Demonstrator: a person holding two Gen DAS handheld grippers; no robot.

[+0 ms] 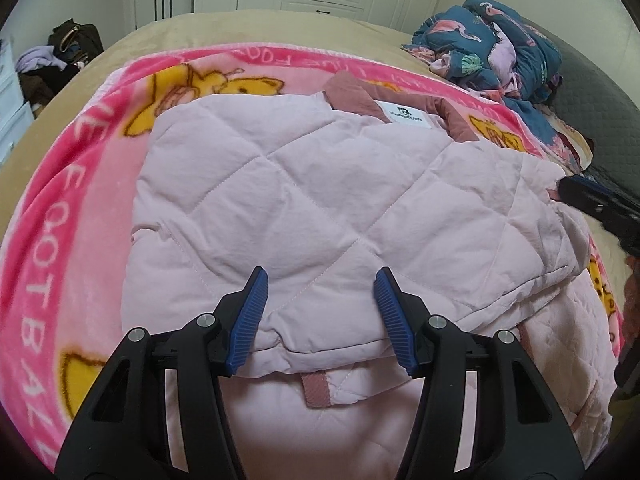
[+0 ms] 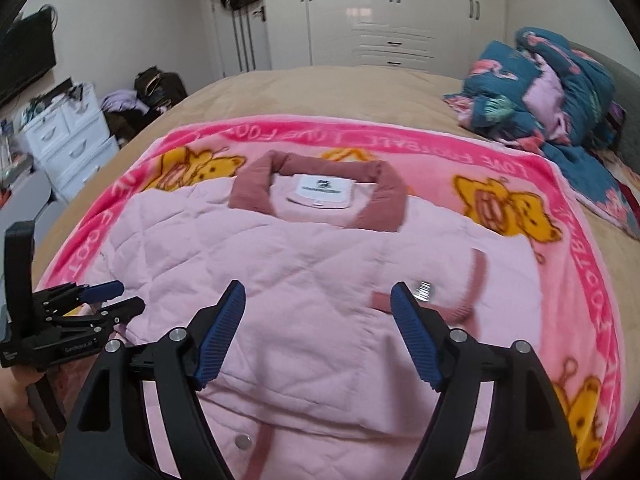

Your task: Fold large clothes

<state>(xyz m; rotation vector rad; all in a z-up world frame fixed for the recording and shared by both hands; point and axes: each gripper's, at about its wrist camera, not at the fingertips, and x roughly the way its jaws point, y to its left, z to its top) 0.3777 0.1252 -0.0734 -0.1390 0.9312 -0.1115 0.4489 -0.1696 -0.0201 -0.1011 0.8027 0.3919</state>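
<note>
Lying folded on the blanket, the pink quilted jacket sits toward the near edge of the bed, collar pointing to the far side.

Nearest in the left wrist view, the left tool hangs over the near folded hem of the jacket, its blue pads partly spread; the fabric fold lies between them, but whether the pads press on it cannot be told. In the right wrist view the same tool shows at the jacket's left edge, a hand gripping its handle.

The right tool hovers above the jacket's middle with its pads spread wide and nothing between them. Just past its right pad lie a dark pink cuff and a metal snap; another snap sits on the near front panel.

Farther on, a white label shows inside the collar. The blanket, bright pink with yellow bears and lettering, spreads beyond the jacket on all sides. At the far right corner of the bed a blue flowered quilt is bunched up. Beyond the bed stand white wardrobes, and at the left a drawer unit.
</note>
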